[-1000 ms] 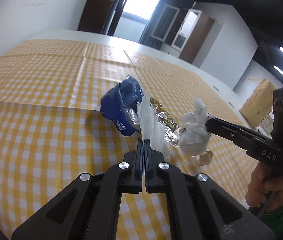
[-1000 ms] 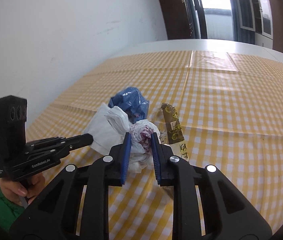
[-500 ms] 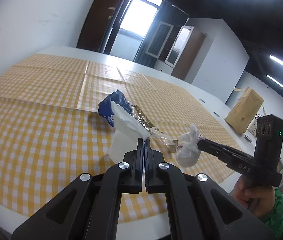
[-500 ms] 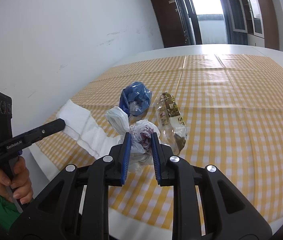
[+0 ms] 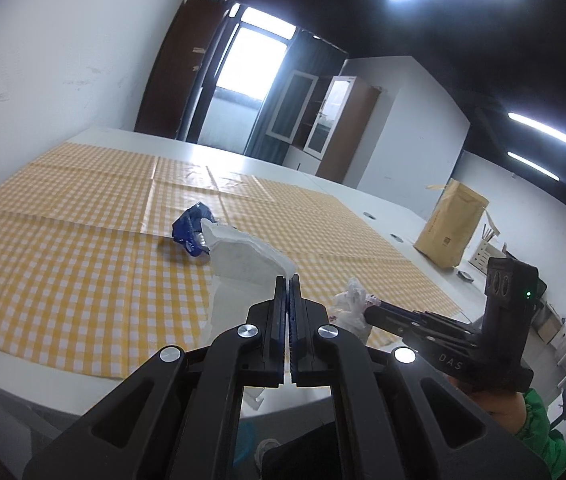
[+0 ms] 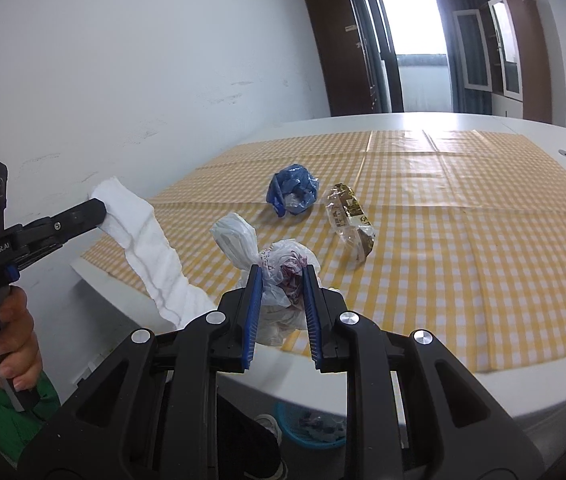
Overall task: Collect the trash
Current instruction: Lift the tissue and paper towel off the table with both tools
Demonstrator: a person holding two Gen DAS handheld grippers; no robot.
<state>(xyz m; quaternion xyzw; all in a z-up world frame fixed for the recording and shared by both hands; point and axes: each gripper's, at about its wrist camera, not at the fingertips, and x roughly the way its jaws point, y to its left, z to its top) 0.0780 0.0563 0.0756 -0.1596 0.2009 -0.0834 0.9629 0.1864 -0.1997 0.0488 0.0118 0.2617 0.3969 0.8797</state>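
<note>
Bin point(image 6: 315, 426) is the reference: blue basket on the floor under the near table point(image 6: 363, 390) edge, straight below my two grippers, partly hidden by the right one, so I can't see all of its rim.

Bag point(image 6: 283, 280), a knotted white plastic one with something red inside, is clamped between the right gripper point(image 6: 281, 300) pads, jaws a little apart around it. It hangs above the table edge, up and slightly table-side of the bin.

Tissue point(image 6: 151, 248), a long white strip, is pinched at its top end in the left gripper point(image 5: 290, 284), jaws fully together on it. Long axis runs steeply down toward the bin side, lower end trailing off the table edge. It sits left of the bag and left of the bin.

Right gripper looks nearer to the bin opening; left is off to the side. My read: both loads are off the cloth point(image 6: 463, 240) and need to go down and back toward me to be over the bin. Bag should drop clean; the strip is light and long, may drape over the rim.

Still on the cloth, well beyond the bin: blue wad point(image 6: 293, 192) and wrapper point(image 6: 349, 220), side by side, wrapper's long axis pointing roughly toward me.
</note>
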